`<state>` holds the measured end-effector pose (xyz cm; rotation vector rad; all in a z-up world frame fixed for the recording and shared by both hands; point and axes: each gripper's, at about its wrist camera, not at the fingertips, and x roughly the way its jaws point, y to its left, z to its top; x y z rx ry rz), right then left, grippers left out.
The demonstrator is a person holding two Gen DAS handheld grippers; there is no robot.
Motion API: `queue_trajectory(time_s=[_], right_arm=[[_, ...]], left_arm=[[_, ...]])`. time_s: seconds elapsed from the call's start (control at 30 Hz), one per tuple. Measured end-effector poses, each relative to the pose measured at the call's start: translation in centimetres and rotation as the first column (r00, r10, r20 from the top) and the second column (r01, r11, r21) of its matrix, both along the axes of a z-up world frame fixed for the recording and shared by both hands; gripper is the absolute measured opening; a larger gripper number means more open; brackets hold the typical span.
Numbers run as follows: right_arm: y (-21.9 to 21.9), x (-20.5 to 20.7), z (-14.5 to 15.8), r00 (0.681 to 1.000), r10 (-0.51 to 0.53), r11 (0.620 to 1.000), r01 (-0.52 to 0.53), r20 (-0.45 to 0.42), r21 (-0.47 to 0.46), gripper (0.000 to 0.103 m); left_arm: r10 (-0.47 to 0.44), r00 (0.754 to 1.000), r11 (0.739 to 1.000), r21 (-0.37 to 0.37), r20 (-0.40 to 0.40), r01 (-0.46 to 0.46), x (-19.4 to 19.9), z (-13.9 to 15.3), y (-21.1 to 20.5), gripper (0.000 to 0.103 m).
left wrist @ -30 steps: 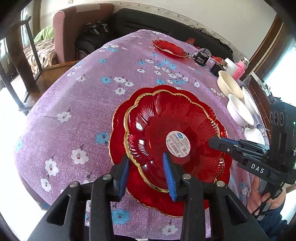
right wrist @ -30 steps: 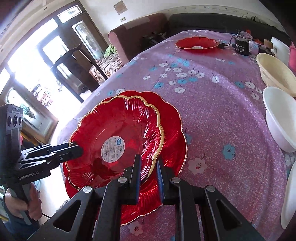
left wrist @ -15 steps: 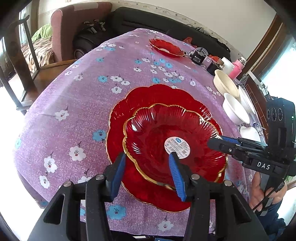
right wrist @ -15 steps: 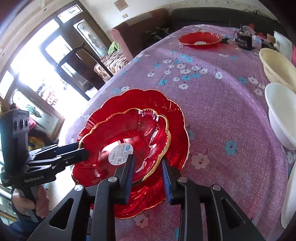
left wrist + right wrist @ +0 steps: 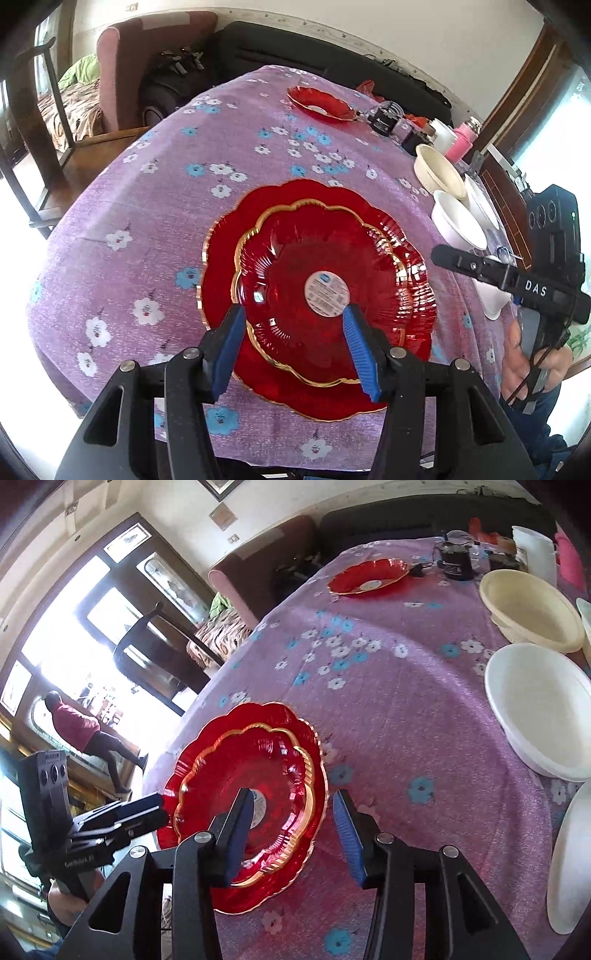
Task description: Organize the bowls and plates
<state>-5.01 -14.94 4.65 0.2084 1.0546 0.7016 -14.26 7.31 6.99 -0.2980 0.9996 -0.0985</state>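
Observation:
A smaller red gold-rimmed plate [image 5: 317, 273] lies stacked on a larger red plate [image 5: 413, 350] on the purple flowered cloth; the stack also shows in the right wrist view [image 5: 280, 760]. My left gripper [image 5: 293, 343] is open and empty, raised above the stack's near edge. My right gripper [image 5: 293, 830] is open and empty above the stack's right edge; it also shows at the right of the left wrist view [image 5: 443, 254]. A third red plate [image 5: 317, 103] sits at the table's far end.
A cream bowl [image 5: 532, 609] and a white bowl [image 5: 543, 709] stand along the right side, with a white plate [image 5: 572, 867] nearer. A black jar [image 5: 456, 559], a white cup [image 5: 535, 550] and a pink bottle [image 5: 463, 142] crowd the far corner. A wooden chair [image 5: 44, 122] stands at the left.
Both grippers opened and let go of the smaller red plate, which now rests on the larger plate. Both grippers drew back and upward from the stack.

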Motion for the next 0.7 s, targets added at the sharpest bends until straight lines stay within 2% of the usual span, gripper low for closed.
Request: queue_trajectory(time_s=[0.7], right_arm=[[-1.9, 1.1, -0.1, 0.998, -0.065, 0.997, 0.066, -0.01, 0.05, 0.049]], left_arm=[[-0.06, 0.998, 0.998, 0.007, -0.007, 0.06, 0.5, 0.2, -3.1, 0.054]])
